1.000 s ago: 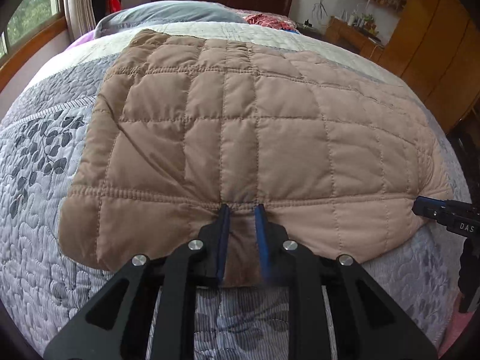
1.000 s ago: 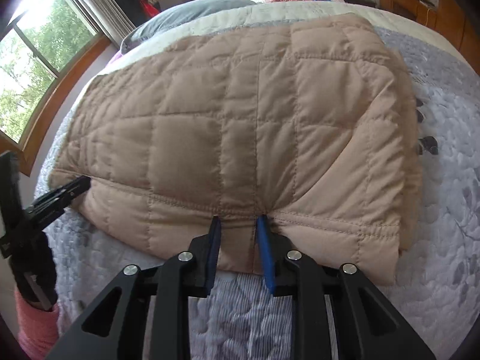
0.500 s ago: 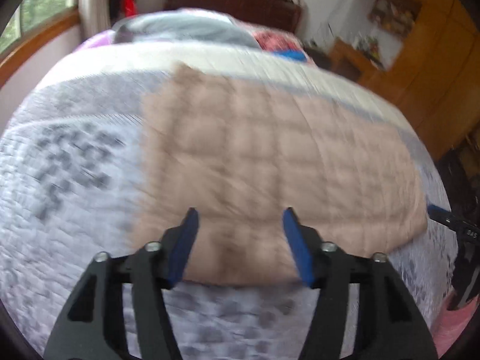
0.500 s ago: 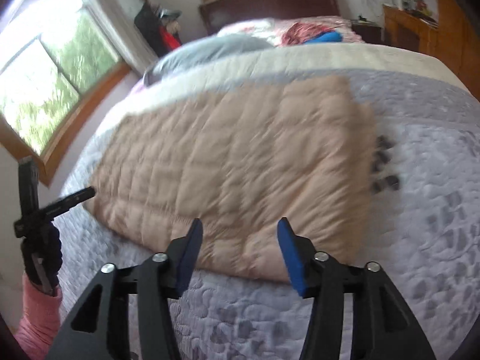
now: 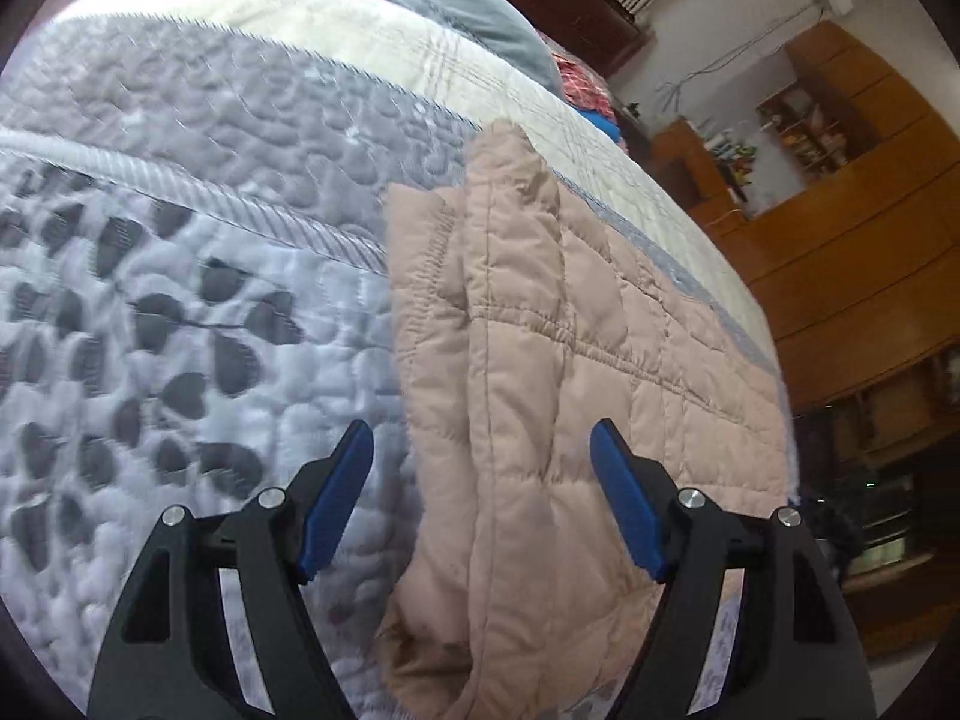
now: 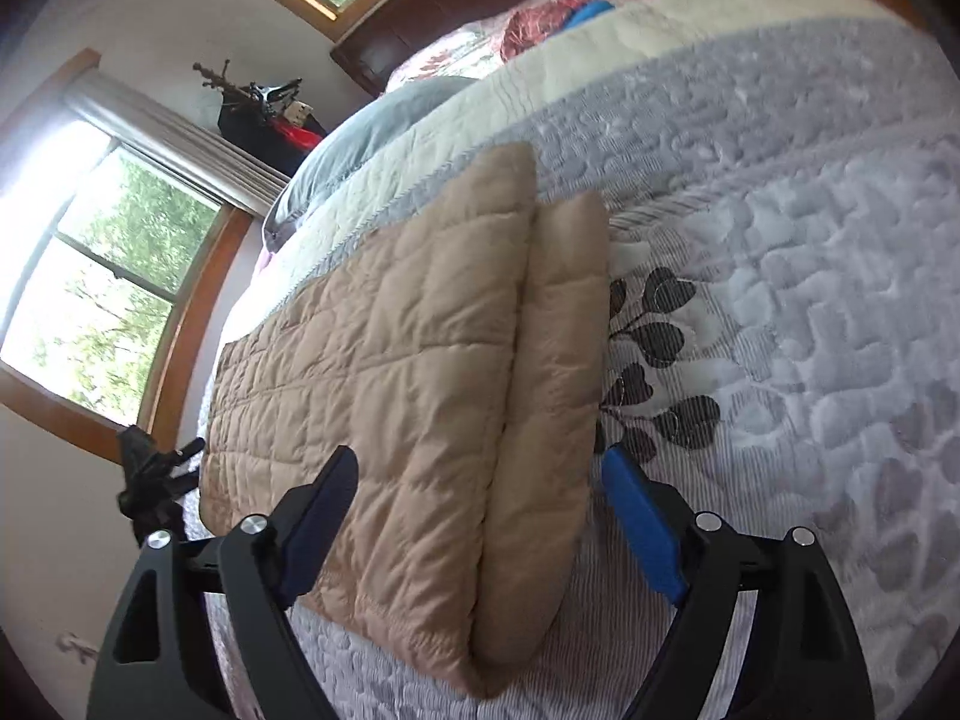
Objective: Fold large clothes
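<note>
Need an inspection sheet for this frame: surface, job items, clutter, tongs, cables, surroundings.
Surface: quilt with leaf print covers the bed.
Job's things: tan jacket lies folded on the quilt, a narrower fold along one side.
Clutter: grey pillow and red cloth near the headboard.
Tongs: left tongs and right tongs opening, pads clear of the jacket, nothing gripped.
Cables: wires on the wall.
Surroundings: window, wooden cabinets.

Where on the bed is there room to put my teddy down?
Bare bedspread lies beside the folded quilted jacket, around the leaf print. More lies on its other side. The head end is crowded with a grey pillow and bright cloth.
</note>
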A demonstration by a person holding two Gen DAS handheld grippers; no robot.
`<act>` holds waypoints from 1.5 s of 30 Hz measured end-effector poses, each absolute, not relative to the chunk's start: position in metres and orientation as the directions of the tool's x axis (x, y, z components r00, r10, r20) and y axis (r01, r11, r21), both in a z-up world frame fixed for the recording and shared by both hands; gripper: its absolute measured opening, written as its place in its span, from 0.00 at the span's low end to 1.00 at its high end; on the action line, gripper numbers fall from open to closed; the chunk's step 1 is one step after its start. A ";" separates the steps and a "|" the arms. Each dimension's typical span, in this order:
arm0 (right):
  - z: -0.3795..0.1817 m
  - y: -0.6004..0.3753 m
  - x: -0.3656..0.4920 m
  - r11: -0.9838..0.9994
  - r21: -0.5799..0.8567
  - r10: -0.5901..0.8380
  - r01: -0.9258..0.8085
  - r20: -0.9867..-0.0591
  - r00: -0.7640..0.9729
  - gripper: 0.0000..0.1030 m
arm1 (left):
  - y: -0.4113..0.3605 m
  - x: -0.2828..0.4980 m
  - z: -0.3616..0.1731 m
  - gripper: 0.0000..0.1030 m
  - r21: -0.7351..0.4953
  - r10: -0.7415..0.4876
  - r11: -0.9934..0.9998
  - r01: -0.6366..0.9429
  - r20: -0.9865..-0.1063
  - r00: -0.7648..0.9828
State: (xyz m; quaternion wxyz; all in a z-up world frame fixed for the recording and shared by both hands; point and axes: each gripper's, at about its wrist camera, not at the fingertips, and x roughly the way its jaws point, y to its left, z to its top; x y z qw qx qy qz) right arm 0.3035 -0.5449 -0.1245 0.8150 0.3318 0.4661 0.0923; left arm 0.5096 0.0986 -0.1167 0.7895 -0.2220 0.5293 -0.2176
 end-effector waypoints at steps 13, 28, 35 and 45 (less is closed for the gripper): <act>-0.152 -0.536 0.353 0.743 0.648 0.489 0.166 -0.696 0.526 0.47 | 0.026 0.527 -0.134 0.58 -0.593 -0.620 0.784 0.185 -0.732 0.281; -0.039 -0.495 0.291 0.795 0.606 0.499 -0.037 -0.618 0.607 0.15 | 0.018 0.449 -0.036 0.12 -0.560 -0.647 0.762 0.325 -0.653 0.393; 0.000 -0.465 0.214 0.794 0.587 0.542 -0.156 -0.568 0.620 0.15 | 0.065 0.361 0.007 0.12 -0.525 -0.634 0.773 0.357 -0.615 0.468; -0.056 -0.432 0.188 0.771 0.620 0.587 -0.146 -0.603 0.540 0.15 | 0.104 0.322 -0.068 0.13 -0.517 -0.575 0.817 0.257 -0.690 0.440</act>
